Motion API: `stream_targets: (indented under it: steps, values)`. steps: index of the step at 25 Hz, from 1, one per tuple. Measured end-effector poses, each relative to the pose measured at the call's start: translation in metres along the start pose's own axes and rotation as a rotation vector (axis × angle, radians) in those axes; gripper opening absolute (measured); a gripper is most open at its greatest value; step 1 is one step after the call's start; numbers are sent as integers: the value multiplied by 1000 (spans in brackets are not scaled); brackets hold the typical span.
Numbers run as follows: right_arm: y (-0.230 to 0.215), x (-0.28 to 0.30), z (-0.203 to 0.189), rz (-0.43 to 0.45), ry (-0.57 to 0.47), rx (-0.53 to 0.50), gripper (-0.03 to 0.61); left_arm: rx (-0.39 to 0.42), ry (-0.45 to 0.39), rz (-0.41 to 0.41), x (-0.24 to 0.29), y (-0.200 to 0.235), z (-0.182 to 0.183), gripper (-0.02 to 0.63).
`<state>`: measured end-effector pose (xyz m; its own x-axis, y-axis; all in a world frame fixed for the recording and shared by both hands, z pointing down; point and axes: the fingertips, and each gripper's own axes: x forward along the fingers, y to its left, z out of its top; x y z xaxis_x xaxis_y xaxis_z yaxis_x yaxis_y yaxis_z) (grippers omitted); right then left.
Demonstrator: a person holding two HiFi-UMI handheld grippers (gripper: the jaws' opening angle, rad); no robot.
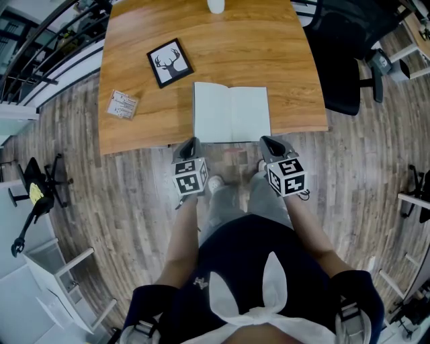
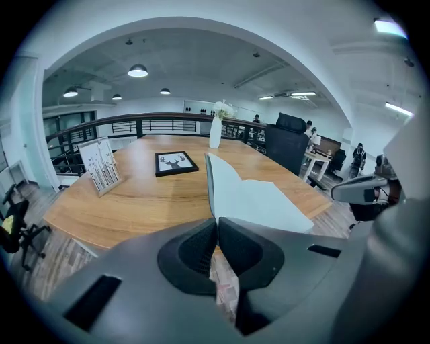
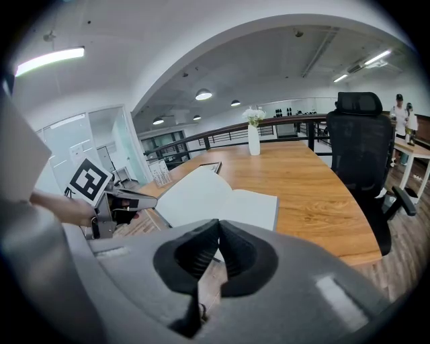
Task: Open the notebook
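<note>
The notebook (image 1: pixel 232 113) lies open with blank white pages near the front edge of the wooden table (image 1: pixel 141 127). It also shows in the left gripper view as the notebook (image 2: pixel 259 201) and in the right gripper view as the notebook (image 3: pixel 215 198). My left gripper (image 1: pixel 190 144) hangs just off the table edge below the notebook's left corner, jaws shut and empty. My right gripper (image 1: pixel 269 143) sits below the right corner, also shut on nothing. Neither touches the notebook.
A framed deer picture (image 1: pixel 170 62) lies at the back left of the table, and a small card stand (image 1: pixel 122 105) near the left edge. A white vase (image 1: pixel 216 5) stands at the far edge. A black office chair (image 1: pixel 346 60) is to the right.
</note>
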<state>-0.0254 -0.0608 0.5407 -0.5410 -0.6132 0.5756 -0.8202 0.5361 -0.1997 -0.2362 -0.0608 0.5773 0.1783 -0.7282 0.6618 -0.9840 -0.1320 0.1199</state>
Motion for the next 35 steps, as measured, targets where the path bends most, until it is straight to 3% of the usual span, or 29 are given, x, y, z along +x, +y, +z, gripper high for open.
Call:
stream_targets:
  steps: [35]
  values:
    - [-15,34,-10,10,87,-20,-2,-56,154,85,46,37,-49,31]
